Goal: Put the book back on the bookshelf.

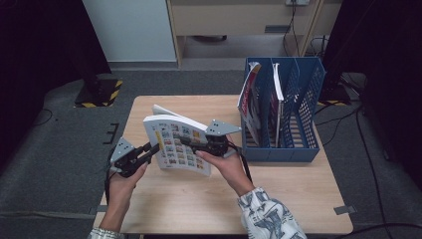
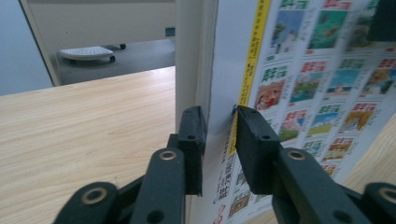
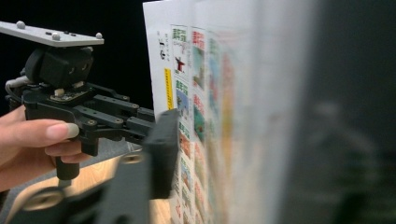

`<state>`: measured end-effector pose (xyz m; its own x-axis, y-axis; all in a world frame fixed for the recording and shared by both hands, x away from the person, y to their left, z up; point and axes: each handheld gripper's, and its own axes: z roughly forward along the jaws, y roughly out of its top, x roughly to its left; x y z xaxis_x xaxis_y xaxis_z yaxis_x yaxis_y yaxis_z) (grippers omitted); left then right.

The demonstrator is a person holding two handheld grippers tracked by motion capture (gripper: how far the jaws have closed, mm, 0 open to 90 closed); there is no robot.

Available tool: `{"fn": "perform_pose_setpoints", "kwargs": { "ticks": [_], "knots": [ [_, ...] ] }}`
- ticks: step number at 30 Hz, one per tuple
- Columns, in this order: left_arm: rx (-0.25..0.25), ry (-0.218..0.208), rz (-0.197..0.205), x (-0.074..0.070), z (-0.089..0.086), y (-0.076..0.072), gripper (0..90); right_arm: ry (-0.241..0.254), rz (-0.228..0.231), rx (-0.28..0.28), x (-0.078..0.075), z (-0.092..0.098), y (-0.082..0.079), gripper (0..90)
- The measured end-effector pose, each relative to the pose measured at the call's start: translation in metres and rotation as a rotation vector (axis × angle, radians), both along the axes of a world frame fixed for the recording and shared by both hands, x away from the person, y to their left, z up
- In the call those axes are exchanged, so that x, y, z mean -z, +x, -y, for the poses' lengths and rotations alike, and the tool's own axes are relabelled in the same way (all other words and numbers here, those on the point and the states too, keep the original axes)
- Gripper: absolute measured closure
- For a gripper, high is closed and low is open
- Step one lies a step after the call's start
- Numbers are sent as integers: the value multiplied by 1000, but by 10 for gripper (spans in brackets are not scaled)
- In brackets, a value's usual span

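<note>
book (image 1: 176, 144) is held up off the worktop (image 1: 278, 199), just left of the blue file rack (image 1: 303, 107), cover with rows of small pictures facing the person. its long axis runs roughly across the worktop, tilted, one end low at the left, the other toward the rack.

left tongs (image 1: 149, 149) clamped on the book's left edge: in the left gripper view both pads sit against the stack of pages, one on each side, near the yellow strip.

right tongs (image 1: 191, 143) reach over the cover from the rack side. in the right gripper view one jaw lies against the cover; the other jaw is hidden behind blurred pages, so i cannot tell if they press.

rack already holds two magazines (image 1: 251, 102), upright and leaning, in its left slots. right slots look free.

judgement: rack lies right of the book, so the right hand (image 1: 224, 167) is nearer; the book probably needs turning upright, spine down, before it goes in.
</note>
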<state>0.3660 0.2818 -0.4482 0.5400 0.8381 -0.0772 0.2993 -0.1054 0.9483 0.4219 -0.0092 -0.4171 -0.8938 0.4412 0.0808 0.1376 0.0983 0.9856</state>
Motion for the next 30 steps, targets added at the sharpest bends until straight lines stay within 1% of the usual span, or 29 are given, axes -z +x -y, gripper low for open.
{"fn": "perform_pose_setpoints", "kwargs": {
  "ticks": [1, 3, 4, 5, 8, 10, 13, 16, 21, 23, 30],
  "knots": [
    [-1, -2, 0, 0, -1, 0, 691, 0, 5, -2, 0, 0, 0, 658],
    [-1, -4, -4, 1, -2, 0, 679, -8, 16, -7, -1, 0, -1, 685],
    [-4, 0, -5, 1, -2, 1, 659, -12, 18, -9, -1, 0, -2, 694],
    [-8, 9, -4, 2, -2, 1, 621, -14, 18, -12, -1, 0, -2, 702],
    [-25, 16, -8, 7, -4, 2, 494, -13, 20, -9, -1, 0, -3, 711],
    [-35, 21, -26, 11, -7, 4, 417, -12, 15, -8, -1, 0, -2, 715],
    [-50, 25, -49, 18, -11, 4, 392, -6, 8, -6, -1, 0, -2, 720],
    [-60, 59, -61, 23, -12, 4, 361, -12, 12, -6, -2, 0, -3, 728],
    [-72, 62, -77, 27, -15, 6, 353, -10, 17, -2, -1, 0, -3, 731],
    [-80, 81, -89, 30, -18, 7, 351, -7, 17, 0, -1, 0, -3, 730],
    [-98, 74, -101, 32, -23, 9, 348, 3, 14, -1, 0, 0, -4, 728]
  ]
}}
